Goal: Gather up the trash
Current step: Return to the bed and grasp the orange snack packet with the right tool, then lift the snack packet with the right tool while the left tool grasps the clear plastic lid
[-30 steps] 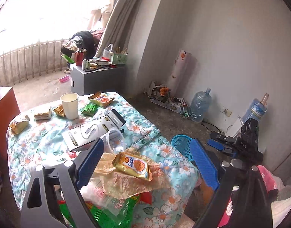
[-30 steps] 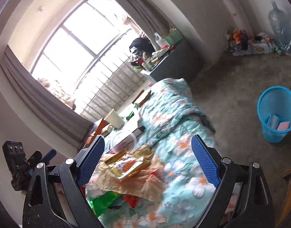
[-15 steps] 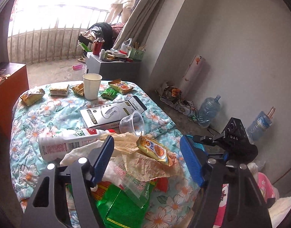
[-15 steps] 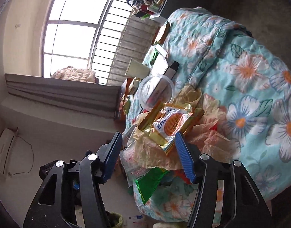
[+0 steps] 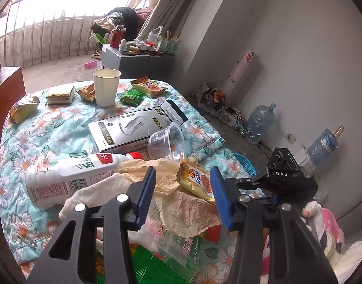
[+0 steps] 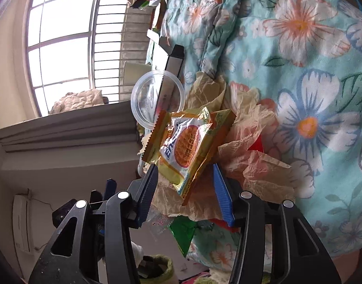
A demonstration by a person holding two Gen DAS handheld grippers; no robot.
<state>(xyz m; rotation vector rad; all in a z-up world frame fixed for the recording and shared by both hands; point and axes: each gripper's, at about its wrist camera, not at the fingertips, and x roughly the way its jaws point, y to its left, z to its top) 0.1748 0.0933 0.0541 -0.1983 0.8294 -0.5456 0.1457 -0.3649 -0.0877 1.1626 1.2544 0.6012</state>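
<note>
Both pairs of tongs have just been narrowing over the same heap of trash at the near edge of the floral-covered desk [image 5: 53,130], evidently to gather it from two sides. The right tongs [image 6: 184,184] straddle the lower end of the yellow biscuit packet [image 6: 188,146], pads not yet pressing it. The left tongs [image 5: 182,195] stand half apart around the crumpled brown paper [image 5: 188,210] beneath it, clamping nothing.
</note>
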